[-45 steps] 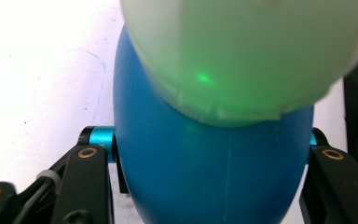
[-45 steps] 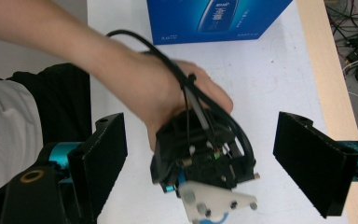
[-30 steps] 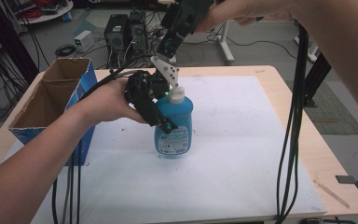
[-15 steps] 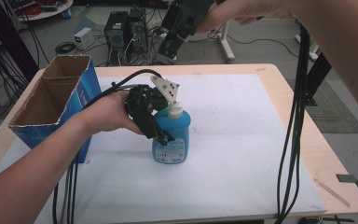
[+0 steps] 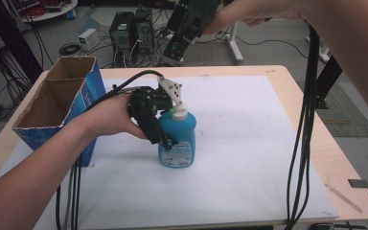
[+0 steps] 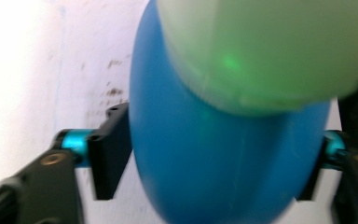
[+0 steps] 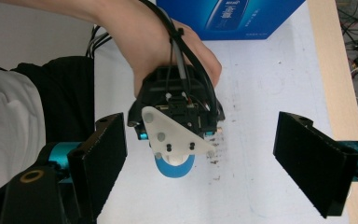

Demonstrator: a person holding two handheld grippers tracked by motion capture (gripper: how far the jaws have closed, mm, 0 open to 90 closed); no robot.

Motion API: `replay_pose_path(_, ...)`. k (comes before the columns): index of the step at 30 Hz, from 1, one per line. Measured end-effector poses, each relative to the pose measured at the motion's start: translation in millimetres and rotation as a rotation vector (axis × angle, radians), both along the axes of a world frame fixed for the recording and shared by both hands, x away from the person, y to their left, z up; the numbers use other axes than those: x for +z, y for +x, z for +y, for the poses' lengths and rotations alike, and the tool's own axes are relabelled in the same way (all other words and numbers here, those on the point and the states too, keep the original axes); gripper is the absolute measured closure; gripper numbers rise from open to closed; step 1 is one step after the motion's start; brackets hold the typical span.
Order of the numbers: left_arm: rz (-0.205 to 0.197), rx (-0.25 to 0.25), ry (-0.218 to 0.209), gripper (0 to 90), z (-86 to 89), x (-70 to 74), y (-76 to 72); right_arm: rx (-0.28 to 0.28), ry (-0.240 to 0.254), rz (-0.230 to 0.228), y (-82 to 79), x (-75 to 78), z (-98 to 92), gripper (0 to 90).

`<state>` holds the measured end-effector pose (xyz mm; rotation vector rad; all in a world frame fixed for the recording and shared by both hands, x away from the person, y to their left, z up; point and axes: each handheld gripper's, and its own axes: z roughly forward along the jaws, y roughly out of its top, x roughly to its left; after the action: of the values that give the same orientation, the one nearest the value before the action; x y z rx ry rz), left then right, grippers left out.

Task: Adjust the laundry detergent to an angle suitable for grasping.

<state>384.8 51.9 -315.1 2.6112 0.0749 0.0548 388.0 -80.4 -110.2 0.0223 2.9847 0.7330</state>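
Observation:
A blue soap bottle (image 5: 179, 143) with a white pump top (image 5: 179, 111) stands upright on the white mat (image 5: 249, 143). My left gripper (image 5: 165, 141) comes at it from the left, one jaw on each side of the body. In the left gripper view the bottle (image 6: 223, 163) sits between the black pads (image 6: 114, 149). The jaws have just been opening, and I see no squeeze on it. My right gripper (image 5: 187, 28) hangs high above the table's far edge. It is open and empty (image 7: 200, 172), looking down on the left gripper (image 7: 177, 116) and the bottle (image 7: 172, 169).
An open cardboard box with blue sides (image 5: 52, 110) stands at the table's left edge, close behind my left forearm. Black cables (image 5: 306, 120) hang down on the right. Computer cases (image 5: 129, 33) sit on the floor beyond the table.
The bottle has come down a little and now stands on the mat. The left gripper sank with it and now reaches lower down its body. The right gripper stayed put.

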Motion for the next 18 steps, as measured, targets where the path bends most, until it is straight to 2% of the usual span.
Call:
replay_pose_path(2,-0.006,0.034,0.009,23.1,8.2,7.2,-3.0,0.0,0.001,-0.002,0.1,0.4,-0.9,16.8)
replay_pose_path(5,-0.012,0.093,0.024,22.2,24.8,20.9,-4.0,0.003,0.007,-0.003,-0.5,1.2,-1.9,16.8)
replay_pose_path(7,-0.025,0.161,0.054,17.9,35.2,30.0,-2.4,0.003,0.006,-0.002,-0.9,1.5,-1.9,16.8)
replay_pose_path(8,-0.037,0.166,0.075,17.8,41.6,36.2,0.1,0.003,0.006,-0.003,-1.1,1.4,-1.8,16.8)
replay_pose_path(10,-0.044,0.242,0.06,17.8,52.9,46.1,4.7,0.006,0.004,-0.005,-1.5,1.0,-1.4,16.8)
replay_pose_path(12,-0.069,0.318,0.063,17.8,63.4,57.0,11.9,0.003,0.002,-0.006,-1.6,0.3,-0.9,16.8)
replay_pose_path(16,-0.084,0.486,0.06,17.7,77.2,75.0,26.4,0.001,-0.005,-0.005,-0.9,-1.8,-0.2,16.8)
replay_pose_path(18,-0.059,0.549,0.104,15.7,79.8,80.7,35.2,0.001,-0.013,-0.003,0.1,-3.4,0.2,16.8)
